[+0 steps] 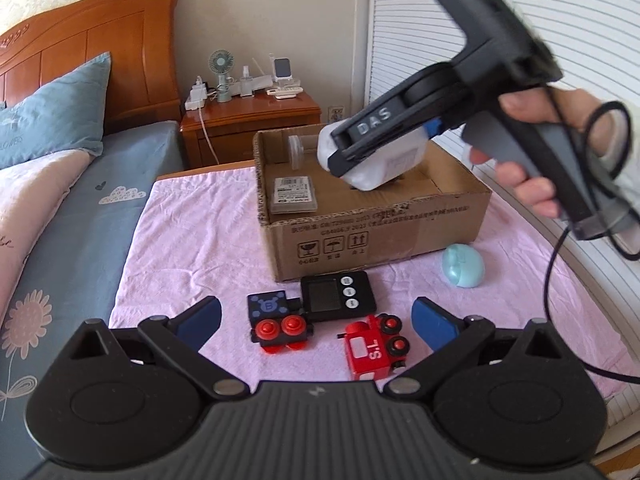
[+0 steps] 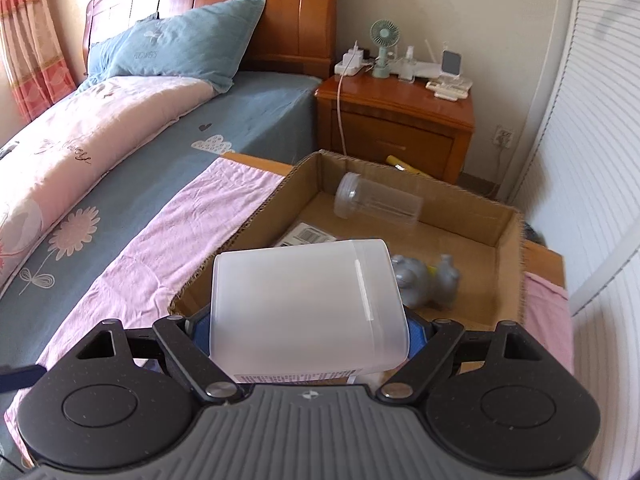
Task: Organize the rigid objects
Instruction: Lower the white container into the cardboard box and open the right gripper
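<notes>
Right now my right tool [image 2: 308, 328] is clamped on a white plastic container [image 2: 304, 300], holding it tilted over the near part of the open cardboard box [image 1: 360, 236]. Inside the box I see a clear jar [image 2: 376, 200] on its side and a flat labelled case [image 1: 294, 194]. My left tool [image 1: 316, 320] is spread wide and holds nothing, above two toy trains [image 1: 280, 326] and a black timer [image 1: 336, 296] on the pink-covered table [image 1: 192, 248]

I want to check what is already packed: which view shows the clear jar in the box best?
The right wrist view: the clear jar lies on its side by the box's far wall, seen whole from above. In the left wrist view only its lid end shows; the white container in the right tongs hides the rest.
</notes>
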Demonstrator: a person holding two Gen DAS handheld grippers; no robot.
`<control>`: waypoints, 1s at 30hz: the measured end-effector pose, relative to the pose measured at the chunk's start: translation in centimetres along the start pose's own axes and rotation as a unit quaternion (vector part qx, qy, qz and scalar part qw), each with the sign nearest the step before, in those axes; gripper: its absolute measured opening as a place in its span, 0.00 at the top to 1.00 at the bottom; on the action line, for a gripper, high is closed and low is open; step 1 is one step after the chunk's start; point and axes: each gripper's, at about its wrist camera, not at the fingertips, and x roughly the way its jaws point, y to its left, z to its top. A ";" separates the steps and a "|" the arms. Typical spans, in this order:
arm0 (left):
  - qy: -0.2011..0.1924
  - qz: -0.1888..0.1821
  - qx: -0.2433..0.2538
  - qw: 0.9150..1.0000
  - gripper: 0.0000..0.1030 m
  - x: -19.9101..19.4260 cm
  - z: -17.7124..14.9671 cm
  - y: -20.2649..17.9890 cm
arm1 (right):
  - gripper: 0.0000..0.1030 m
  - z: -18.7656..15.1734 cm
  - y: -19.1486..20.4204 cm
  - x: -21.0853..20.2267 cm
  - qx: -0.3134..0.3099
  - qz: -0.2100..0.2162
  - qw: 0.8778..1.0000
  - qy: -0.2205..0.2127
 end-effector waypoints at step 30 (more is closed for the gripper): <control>0.011 0.017 -0.050 0.999 0.02 0.0 -1.0 2.4 | 0.00 -1.6 1.3 -0.9 0.045 0.014 0.999 0.007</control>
